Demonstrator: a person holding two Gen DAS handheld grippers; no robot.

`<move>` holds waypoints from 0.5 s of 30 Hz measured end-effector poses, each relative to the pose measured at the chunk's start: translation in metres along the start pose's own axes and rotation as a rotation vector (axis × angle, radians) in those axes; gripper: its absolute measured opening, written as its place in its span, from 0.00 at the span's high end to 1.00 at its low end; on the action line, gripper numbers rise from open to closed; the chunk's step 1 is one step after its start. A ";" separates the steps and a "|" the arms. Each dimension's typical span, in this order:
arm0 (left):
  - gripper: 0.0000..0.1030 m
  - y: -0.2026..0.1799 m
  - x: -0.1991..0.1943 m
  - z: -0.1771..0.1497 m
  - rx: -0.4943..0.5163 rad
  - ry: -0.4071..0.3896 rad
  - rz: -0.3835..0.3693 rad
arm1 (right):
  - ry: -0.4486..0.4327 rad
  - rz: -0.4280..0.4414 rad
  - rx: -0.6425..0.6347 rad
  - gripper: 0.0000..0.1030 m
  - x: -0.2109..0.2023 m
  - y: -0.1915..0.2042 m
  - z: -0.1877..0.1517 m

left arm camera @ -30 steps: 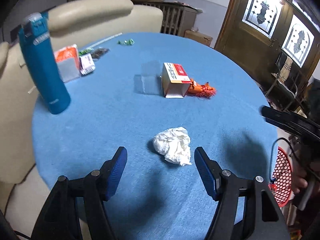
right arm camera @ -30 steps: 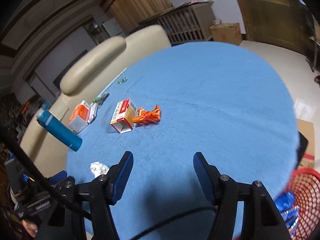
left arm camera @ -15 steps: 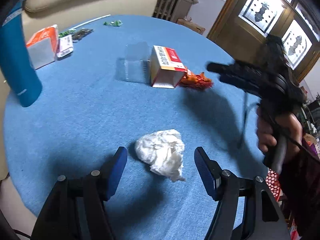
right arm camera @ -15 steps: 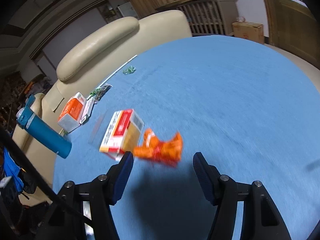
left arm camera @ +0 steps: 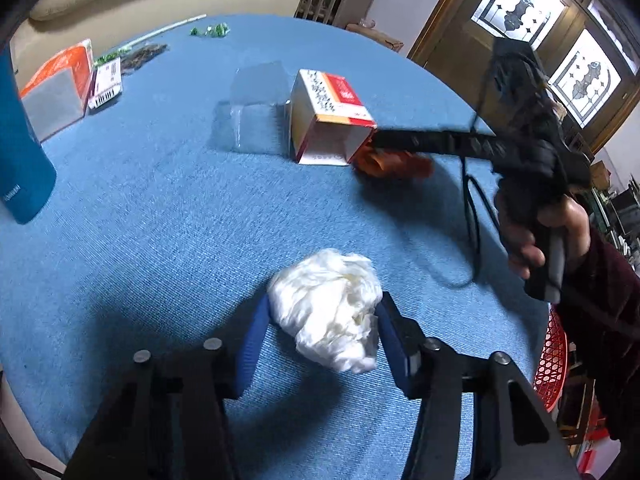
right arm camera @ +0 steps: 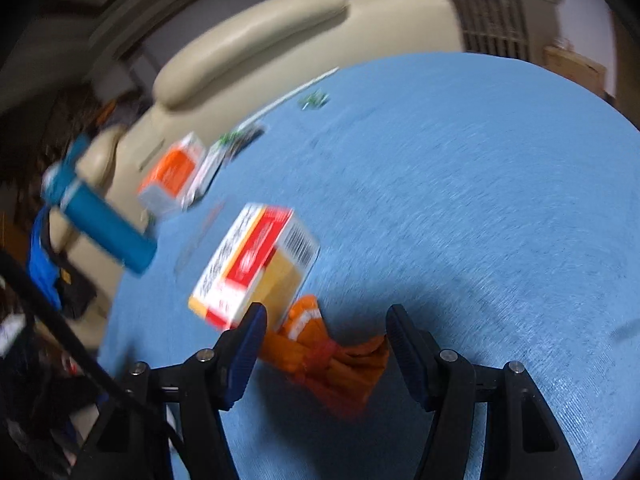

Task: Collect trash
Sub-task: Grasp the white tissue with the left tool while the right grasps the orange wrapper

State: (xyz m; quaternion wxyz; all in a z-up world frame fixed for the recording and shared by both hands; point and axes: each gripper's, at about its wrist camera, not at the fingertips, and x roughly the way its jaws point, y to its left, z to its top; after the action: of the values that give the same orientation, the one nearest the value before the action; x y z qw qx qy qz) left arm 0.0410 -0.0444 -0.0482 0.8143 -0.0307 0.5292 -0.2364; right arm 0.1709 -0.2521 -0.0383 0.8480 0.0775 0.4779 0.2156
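A crumpled white tissue (left arm camera: 328, 300) lies on the blue tablecloth (left arm camera: 140, 220) between the fingers of my left gripper (left arm camera: 320, 312). Its jaws are closing, and both blue pads touch the tissue's sides. Farther back, an orange wrapper (right arm camera: 332, 360) lies against a red-and-white carton (right arm camera: 256, 260). My right gripper (right arm camera: 324, 332) stands open astride the wrapper, pointing down at it, with the left fingertip by the carton's corner. The left wrist view shows that gripper's black finger (left arm camera: 420, 142) over the orange wrapper (left arm camera: 396, 164), held by a person's hand (left arm camera: 560, 228).
A tall blue bottle (left arm camera: 20, 152) stands at the table's left edge. Behind it lie an orange-and-silver pack (left arm camera: 56, 88), a small label, green scraps and a clear plastic piece (left arm camera: 252, 112). A red mesh basket (left arm camera: 554, 364) sits below the right edge. A cream sofa backs the table.
My left gripper came down over the tissue and its jaws narrowed onto it. My right gripper swept across the table and dropped over the orange wrapper, rolling as it went.
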 end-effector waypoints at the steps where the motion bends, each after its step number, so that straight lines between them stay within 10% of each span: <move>1: 0.50 0.001 0.001 0.000 -0.007 0.006 -0.007 | 0.019 -0.019 -0.033 0.36 0.001 0.006 -0.004; 15: 0.54 -0.020 -0.016 -0.011 0.035 -0.039 0.042 | -0.004 -0.167 -0.141 0.54 -0.029 0.050 -0.054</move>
State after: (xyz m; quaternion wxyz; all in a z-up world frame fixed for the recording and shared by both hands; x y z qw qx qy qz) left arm 0.0186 -0.0533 -0.0336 0.8298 -0.0101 0.5095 -0.2276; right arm 0.0978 -0.2244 -0.0281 0.8674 -0.0222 0.4645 0.1770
